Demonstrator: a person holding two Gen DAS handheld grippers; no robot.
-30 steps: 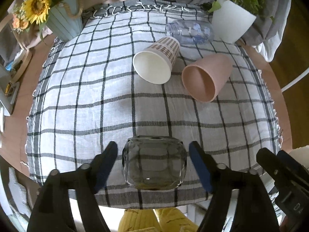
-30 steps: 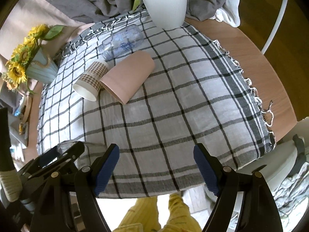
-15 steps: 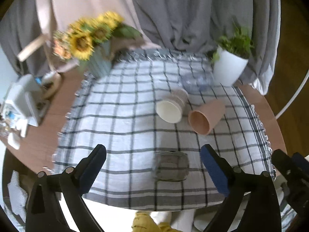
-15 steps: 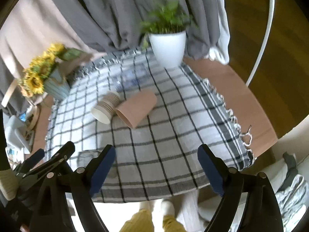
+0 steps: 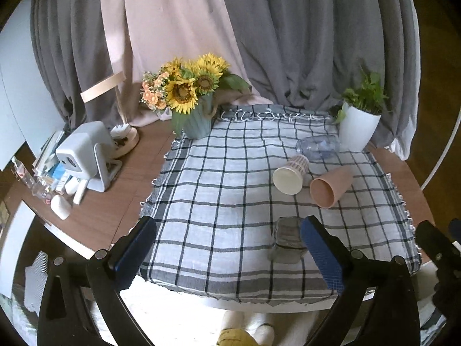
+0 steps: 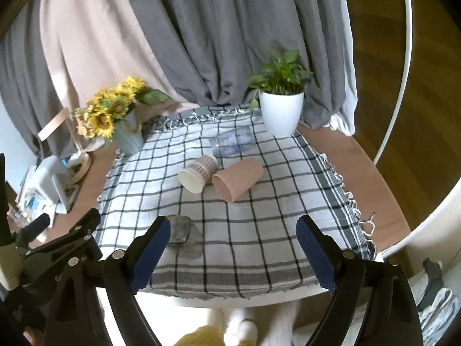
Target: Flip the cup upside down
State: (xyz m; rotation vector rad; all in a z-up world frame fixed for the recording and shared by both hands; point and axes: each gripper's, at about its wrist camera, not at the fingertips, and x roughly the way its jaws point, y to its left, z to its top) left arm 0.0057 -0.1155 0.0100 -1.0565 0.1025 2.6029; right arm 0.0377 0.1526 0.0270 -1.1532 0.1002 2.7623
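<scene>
Left gripper (image 5: 227, 248) and right gripper (image 6: 233, 248) both jaws wide, holding nothing, off the table's near edge. Clear glass cup (image 5: 286, 243) stands on checked tablecloth (image 5: 224, 184) near its front edge; paper cup (image 5: 289, 173) and pink cup (image 5: 331, 186) lie sideways further back.

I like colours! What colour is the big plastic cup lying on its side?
Pale pink, the cup, clearest in the right wrist view.

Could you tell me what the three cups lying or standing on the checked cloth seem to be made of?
Square cup: clear glass, the cloth's checks show through it. Checked cup: probably paper, matte white inside with a printed wall. Pink cup: matte, opaque, plastic or ceramic; cannot tell which.
</scene>
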